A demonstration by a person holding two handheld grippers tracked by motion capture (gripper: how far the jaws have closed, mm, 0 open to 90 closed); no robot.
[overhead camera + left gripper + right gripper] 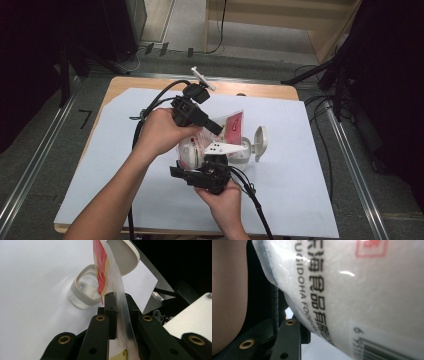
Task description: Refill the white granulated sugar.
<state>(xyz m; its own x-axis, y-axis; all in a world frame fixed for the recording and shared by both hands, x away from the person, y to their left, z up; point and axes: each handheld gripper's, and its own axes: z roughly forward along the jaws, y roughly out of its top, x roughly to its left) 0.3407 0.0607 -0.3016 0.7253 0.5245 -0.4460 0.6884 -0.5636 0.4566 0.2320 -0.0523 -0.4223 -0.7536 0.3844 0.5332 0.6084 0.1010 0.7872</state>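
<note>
The right claw (212,162) grips the bag's (200,147) bottom, while the left claw (119,305) pinches its top edge.

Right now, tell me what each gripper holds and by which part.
Left gripper: the bag's clear top edge. Right gripper: the bag's full lower body.

A clear plastic bag (210,142) of white grains, printed in red, yellow and black, is held tilted above the desk, its sealed top edge up. Just beside it a clear jar (242,150) lies on its side, white hinged lid (260,141) open
</note>
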